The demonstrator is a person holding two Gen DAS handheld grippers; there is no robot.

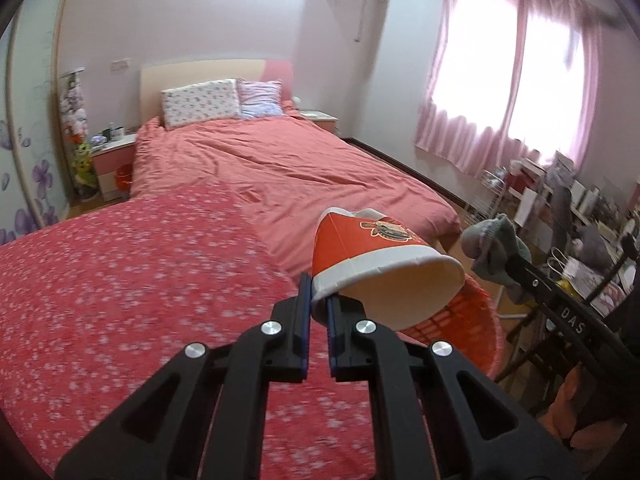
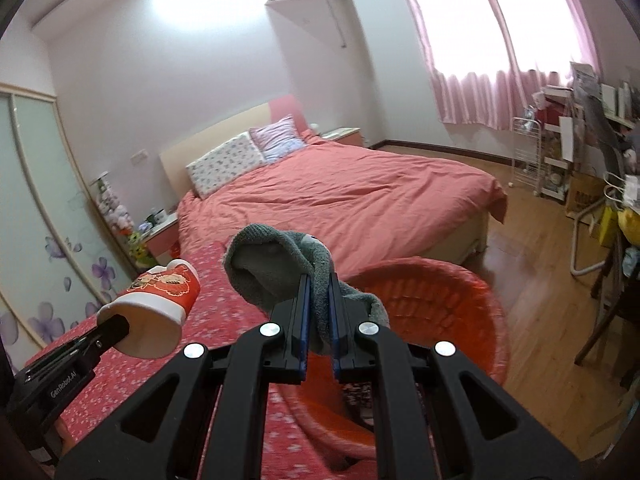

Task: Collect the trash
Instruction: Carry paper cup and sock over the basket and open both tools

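Left gripper [image 1: 316,312] pinches red paper cup [image 1: 372,256] | right gripper [image 2: 318,312] pinches grey sock [image 2: 276,268] | orange woven basket [image 2: 448,292] just beyond fingertips, contents unclear

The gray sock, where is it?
The right gripper pinches the gray sock in the air above the orange basket, right of the paper cup held by the left gripper.

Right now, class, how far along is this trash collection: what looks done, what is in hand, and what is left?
Done: both items are picked up. In hand: the left tool pinches the cup by its rim, and the right tool grips the sock above the basket. Left: neither has been dropped in; the cup hangs beside the basket, at the bed edge.
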